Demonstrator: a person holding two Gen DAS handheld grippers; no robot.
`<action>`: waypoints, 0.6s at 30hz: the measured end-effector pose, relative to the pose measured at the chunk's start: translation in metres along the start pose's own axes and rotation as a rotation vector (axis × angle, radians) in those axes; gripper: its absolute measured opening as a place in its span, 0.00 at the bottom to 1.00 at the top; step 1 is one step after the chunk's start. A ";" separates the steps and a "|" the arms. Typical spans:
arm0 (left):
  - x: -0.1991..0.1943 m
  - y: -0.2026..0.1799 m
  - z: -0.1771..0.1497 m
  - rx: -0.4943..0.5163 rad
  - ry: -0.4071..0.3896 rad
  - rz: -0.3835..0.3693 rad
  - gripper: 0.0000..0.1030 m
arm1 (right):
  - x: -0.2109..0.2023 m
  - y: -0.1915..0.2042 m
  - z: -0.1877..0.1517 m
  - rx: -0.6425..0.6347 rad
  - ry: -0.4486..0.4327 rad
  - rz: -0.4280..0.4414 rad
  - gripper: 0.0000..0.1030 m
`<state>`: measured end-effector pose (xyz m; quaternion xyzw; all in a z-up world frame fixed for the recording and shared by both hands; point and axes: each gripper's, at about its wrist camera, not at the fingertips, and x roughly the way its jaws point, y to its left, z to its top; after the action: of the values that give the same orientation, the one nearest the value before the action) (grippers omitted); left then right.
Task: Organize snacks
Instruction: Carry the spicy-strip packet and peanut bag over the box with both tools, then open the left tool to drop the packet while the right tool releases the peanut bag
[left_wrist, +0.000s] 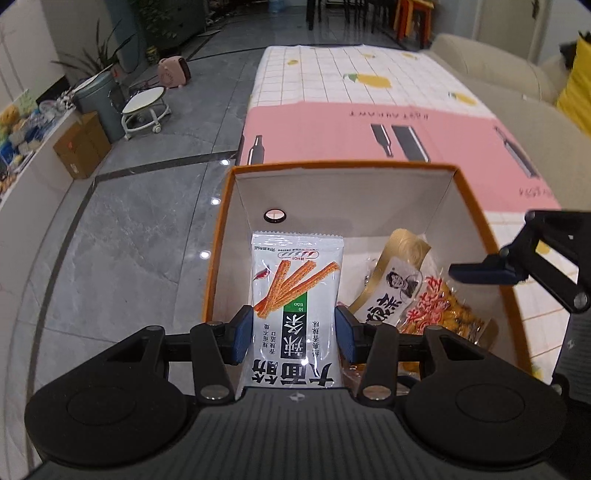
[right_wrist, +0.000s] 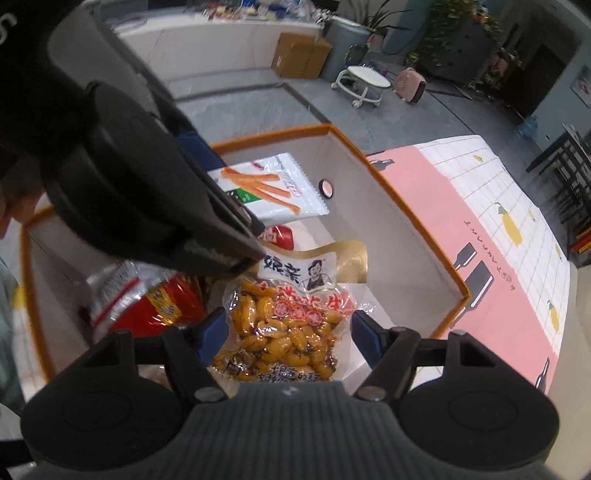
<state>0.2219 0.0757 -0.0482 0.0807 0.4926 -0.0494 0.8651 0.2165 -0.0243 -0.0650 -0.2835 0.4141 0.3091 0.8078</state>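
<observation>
Left gripper (left_wrist: 293, 334) is clamped on a white spicy-strip packet (left_wrist: 295, 295), pads pressing both side edges, packet hanging over the near end of the orange-rimmed box (left_wrist: 343, 167). Right gripper (right_wrist: 288, 334) stands wide and holds nothing, its pads straddling a clear peanut pouch (right_wrist: 284, 332) lying in that box (whether they touch it is unclear). Judgement: both packs are light, soft and slick-filmed; take them across the flat body or by a crimped seam. The pouch film may crumple and slip.
</observation>
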 end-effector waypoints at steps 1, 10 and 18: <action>0.003 -0.001 0.000 0.010 0.005 0.000 0.51 | 0.005 0.000 0.000 -0.007 0.009 -0.005 0.67; 0.026 -0.007 -0.011 0.082 0.045 0.047 0.52 | 0.031 0.011 -0.008 -0.095 0.034 -0.047 0.69; 0.024 -0.010 -0.011 0.113 0.049 0.052 0.63 | 0.023 0.015 -0.012 -0.125 0.034 -0.051 0.72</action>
<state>0.2229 0.0682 -0.0756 0.1435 0.5077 -0.0525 0.8479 0.2102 -0.0176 -0.0935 -0.3490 0.4002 0.3090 0.7890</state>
